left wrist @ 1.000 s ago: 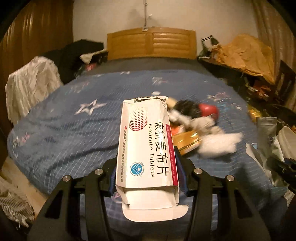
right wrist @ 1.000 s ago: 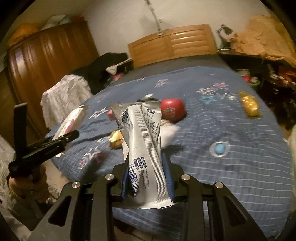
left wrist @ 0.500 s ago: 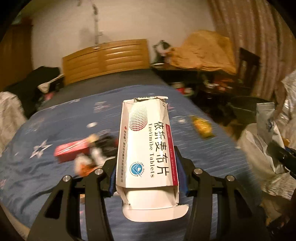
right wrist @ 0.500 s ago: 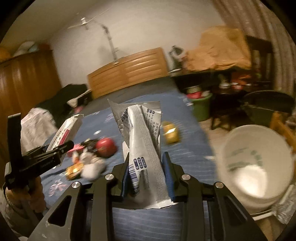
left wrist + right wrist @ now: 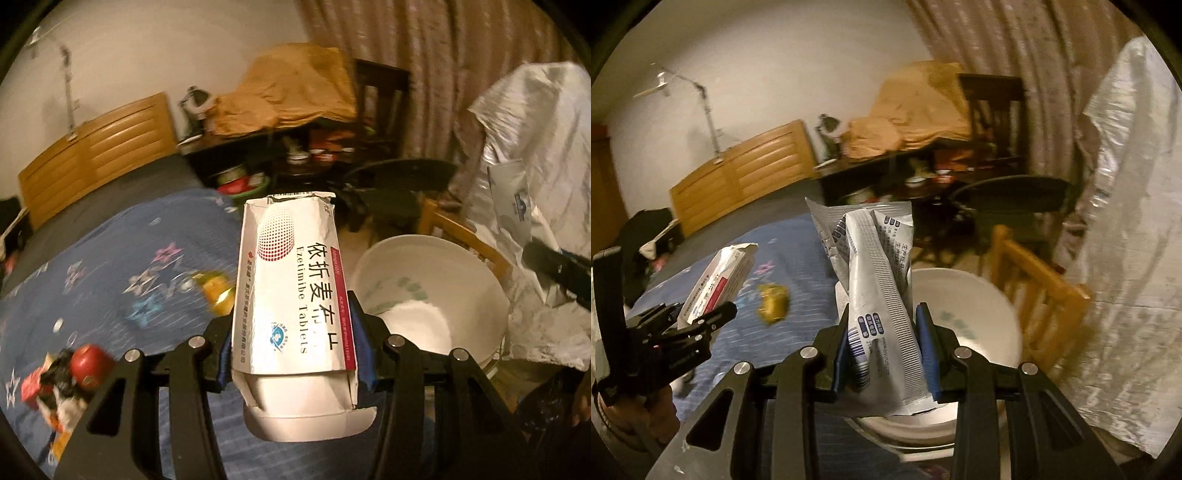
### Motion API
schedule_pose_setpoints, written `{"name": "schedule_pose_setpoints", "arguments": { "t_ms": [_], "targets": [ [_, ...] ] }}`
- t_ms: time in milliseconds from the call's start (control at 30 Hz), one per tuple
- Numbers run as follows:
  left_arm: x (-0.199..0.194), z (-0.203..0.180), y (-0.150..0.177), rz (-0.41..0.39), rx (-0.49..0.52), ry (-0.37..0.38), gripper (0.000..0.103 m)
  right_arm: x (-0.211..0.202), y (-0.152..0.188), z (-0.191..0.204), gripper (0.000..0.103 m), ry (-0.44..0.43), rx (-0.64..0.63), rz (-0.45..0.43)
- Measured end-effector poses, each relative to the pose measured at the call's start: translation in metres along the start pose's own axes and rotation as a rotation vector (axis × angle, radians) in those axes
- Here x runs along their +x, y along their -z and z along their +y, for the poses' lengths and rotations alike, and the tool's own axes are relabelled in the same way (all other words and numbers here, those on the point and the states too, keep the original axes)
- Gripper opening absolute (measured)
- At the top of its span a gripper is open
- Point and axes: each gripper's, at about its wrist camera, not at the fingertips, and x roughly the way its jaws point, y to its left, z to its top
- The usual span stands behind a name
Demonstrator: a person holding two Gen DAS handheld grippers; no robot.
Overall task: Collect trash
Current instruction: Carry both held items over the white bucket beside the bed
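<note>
- Our left tongs (image 5: pixel 291 332) are clamped on a flattened tablet box (image 5: pixel 293 291), open at both ends.
- Our right tongs (image 5: pixel 884 343) are clamped on a crumpled silver wrapper (image 5: pixel 875 295).
- White bucket (image 5: pixel 971 314) beside the bed (image 5: pixel 110 266); contents unclear.

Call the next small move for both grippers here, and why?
Probably carry both on over the white bucket before releasing. The left gripper is shut on the tablet box, the right gripper on the crumpled silver wrapper; the bucket sits open just ahead, beside the bed.
</note>
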Motion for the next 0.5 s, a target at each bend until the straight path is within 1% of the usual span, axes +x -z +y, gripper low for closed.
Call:
{"name": "schedule_pose_setpoints", "arguments": {
  "t_ms": [100,167,233,400,500],
  "targets": [
    [0.018,-0.02,-0.008,0.017,0.035,0.036,0.049,0.008,-0.008,-0.035,0.034,0.028,0.041,0.014],
    [0.031,-0.035,-0.013,0.031,0.062,0.062,0.049,0.013,-0.009,-0.043,0.034,0.039,0.057,0.022],
    [0.034,-0.039,-0.015,0.036,0.078,0.085,0.049,0.02,-0.012,-0.053,0.034,0.046,0.075,0.036],
    [0.05,-0.059,-0.017,0.05,0.116,0.176,0.049,0.036,-0.009,-0.067,0.034,0.046,0.119,0.078],
    [0.06,-0.069,-0.014,0.07,0.143,0.185,0.049,0.044,-0.005,-0.071,0.034,0.044,0.136,0.097]
  ]
}}
